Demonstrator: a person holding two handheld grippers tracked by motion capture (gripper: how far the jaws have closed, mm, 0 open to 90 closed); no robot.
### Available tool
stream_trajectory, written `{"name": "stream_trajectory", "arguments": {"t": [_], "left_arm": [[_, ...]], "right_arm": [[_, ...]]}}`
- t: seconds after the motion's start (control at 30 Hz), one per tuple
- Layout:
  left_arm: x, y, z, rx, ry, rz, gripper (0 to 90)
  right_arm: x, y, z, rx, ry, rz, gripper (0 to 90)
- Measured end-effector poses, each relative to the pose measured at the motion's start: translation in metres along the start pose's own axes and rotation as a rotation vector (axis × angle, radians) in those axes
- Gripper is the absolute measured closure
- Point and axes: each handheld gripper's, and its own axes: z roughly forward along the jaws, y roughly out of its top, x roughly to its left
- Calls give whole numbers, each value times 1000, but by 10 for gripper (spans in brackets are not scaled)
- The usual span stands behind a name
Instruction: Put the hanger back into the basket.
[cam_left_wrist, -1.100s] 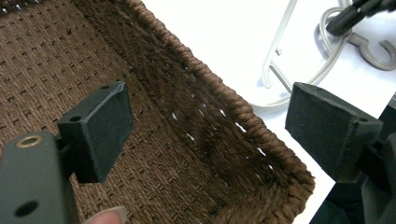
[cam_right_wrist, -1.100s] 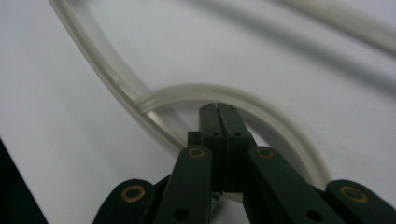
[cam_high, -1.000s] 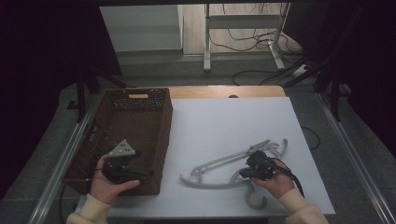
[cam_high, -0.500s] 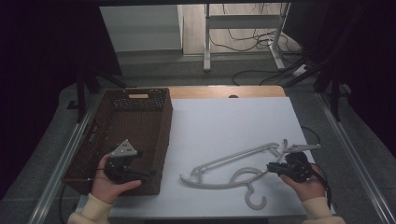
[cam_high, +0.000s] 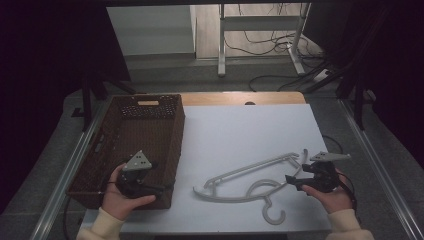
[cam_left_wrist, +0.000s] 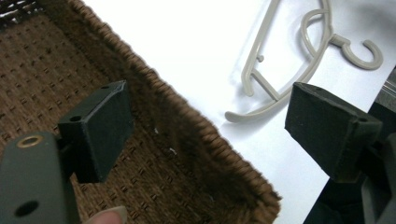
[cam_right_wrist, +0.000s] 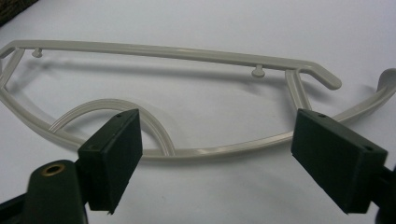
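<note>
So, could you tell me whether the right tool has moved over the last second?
Yes. The right tool has moved toward the table's right edge, from over the hanger by its hook to just off its right end.

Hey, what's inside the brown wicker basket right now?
Nothing can be seen lying in the basket: its woven floor looks bare in the high view. The left gripper and hand cover part of the near end, so that part stays unseen.

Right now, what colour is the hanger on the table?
Light grey-beige plastic hanger, clearest in the right gripper view.
</note>
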Motion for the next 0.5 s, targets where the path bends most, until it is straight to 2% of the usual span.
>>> {"name": "stream_trajectory", "arguments": {"t": [0.13,0.2,0.37,0.4,0.47,0.5], "left_arm": [[-6,5,2,-6,-11,18,162],[-15,12,8,-5,-28,37,164],[-31,28,23,15,-100,96,190],[-31,28,23,15,-100,96,193],[-42,35,34,43,-142,139,193],[-42,35,34,43,-142,139,197]], "right_arm": [[0,1,-1,-9,2,0,157],[0,1,-1,-11,1,3,157],[-2,1,-2,-16,0,9,158],[-2,1,-2,-16,0,9,158],[-3,1,-2,-16,-1,12,159],[-3,1,-3,-15,0,13,160]]}}
